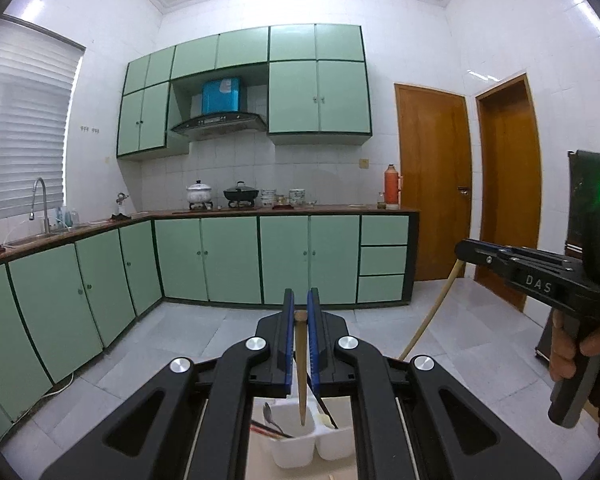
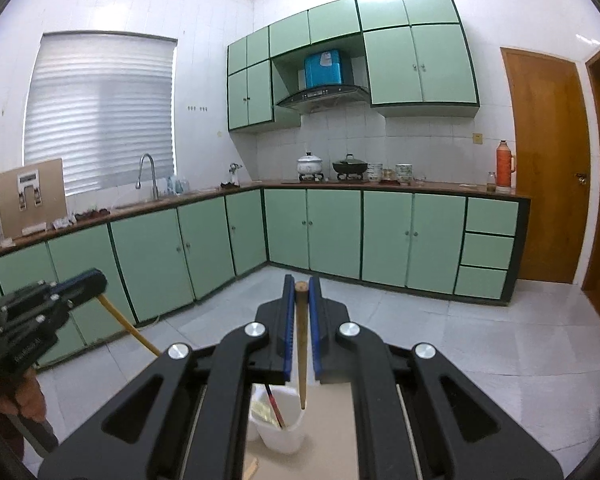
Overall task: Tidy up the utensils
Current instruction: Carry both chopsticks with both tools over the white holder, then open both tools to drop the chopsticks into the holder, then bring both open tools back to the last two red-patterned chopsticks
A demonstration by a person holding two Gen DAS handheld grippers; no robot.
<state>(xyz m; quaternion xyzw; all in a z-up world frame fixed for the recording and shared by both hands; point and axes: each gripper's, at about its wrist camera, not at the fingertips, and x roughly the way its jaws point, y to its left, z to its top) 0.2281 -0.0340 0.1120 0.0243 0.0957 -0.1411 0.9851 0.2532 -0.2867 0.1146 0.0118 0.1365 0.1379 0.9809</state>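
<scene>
Green cabinets (image 1: 208, 260) fill the kitchen behind us as we look down at the white utensil holder (image 1: 300, 436), our landmark, half hidden under both rigs. Our left gripper (image 1: 301, 320) has its fingers clamped on a wooden stick (image 1: 301, 372) whose lower tip hangs right over the holder. Our right gripper (image 2: 300, 308) is likewise squeezed onto a second wooden stick (image 2: 301, 356), tip at the holder's rim. Inside the holder we make out a spoon (image 1: 269, 414) and dark chopsticks (image 2: 275, 408); the rest is hidden, and the table (image 2: 332, 432) beneath is mostly cut off.
</scene>
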